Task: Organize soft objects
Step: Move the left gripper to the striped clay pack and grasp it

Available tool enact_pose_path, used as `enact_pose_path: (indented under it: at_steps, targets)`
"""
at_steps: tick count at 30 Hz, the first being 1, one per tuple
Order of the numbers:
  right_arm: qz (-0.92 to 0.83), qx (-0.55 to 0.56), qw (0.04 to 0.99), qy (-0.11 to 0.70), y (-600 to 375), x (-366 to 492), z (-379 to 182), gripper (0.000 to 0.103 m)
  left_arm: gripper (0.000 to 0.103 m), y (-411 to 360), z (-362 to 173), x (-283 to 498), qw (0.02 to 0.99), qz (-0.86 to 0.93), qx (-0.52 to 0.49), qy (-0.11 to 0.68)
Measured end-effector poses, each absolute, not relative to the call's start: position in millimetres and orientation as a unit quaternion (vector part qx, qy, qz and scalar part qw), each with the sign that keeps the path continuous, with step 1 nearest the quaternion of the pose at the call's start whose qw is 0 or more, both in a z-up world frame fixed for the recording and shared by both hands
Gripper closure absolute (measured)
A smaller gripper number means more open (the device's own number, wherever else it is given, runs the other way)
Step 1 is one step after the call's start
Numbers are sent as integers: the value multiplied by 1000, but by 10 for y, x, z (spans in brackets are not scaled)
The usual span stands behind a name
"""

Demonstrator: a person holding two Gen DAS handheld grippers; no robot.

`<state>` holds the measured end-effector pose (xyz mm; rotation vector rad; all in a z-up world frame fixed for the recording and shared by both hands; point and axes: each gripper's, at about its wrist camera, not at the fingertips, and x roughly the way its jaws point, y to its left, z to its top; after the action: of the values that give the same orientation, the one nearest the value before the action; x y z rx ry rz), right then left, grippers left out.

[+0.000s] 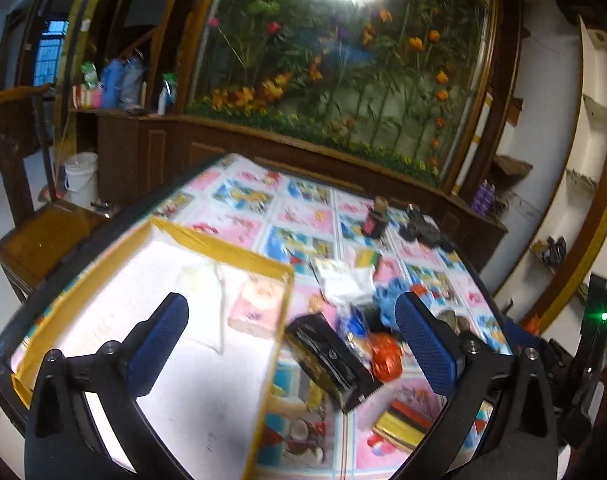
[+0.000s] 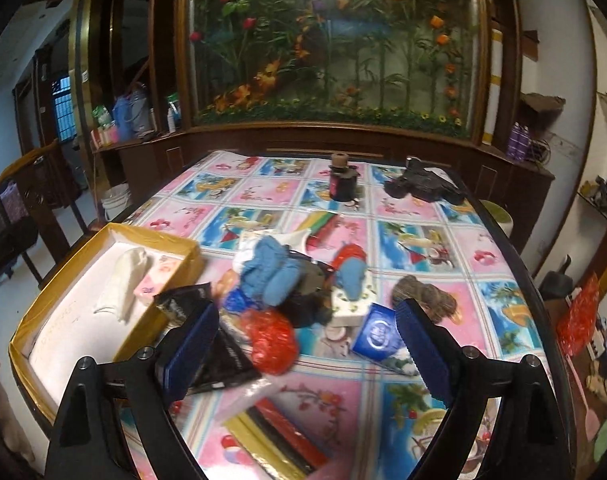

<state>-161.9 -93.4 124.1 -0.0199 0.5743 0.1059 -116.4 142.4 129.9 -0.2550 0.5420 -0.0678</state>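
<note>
The left gripper [image 1: 291, 344] hangs with jaws spread wide and empty above the near right wall of the yellow-rimmed box [image 1: 223, 250]. The right gripper [image 2: 307, 344] is likewise wide open, holding nothing, over the pile of soft objects [image 2: 287, 280] at table centre. Inside the box, a white cloth [image 2: 125, 280] lies with its long axis running from 7 to 1 o'clock, a pink packet [image 2: 155, 280] touching it at 3 o'clock. The box floor nearer the camera lies bare. A black jar [image 2: 343, 182] stands at 12 o'clock, well apart, on the patterned tablecloth [image 2: 443, 240].
</note>
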Motion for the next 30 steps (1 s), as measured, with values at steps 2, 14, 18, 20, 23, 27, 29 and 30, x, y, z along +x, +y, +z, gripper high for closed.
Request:
enact_pose_path:
  at_steps: [2,14,18,20,23,27,29,30]
  targets:
    - [44,-3,957,287,-1038,-1623,1216,10,0,1323,1217,-1137,949,-45,-122,286]
    - [7,30,947,321,-1571,-1357,962,10,0,696,863,-1107,919,-107,-92,368]
    - [-16,40,942,334,-1801,-1212,827,10,0,528,759,-1121,912,-126,-73,384]
    - [-29,47,938,341,-1924,-1122,757,10,0,434,694,-1126,906,-140,-63,394]
    - [-50,60,934,348,-2130,-1017,662,10,0,243,592,-1145,897,-164,-38,408]
    - [-67,82,931,351,-2320,-914,540,10,0,-13,424,-1156,881,-177,-9,439]
    - [-66,96,928,355,-2373,-883,492,10,0,-69,317,-1128,870,-169,-11,462]
    - [-63,104,927,354,-2396,-879,485,10,0,-94,254,-1108,862,-169,-18,477]
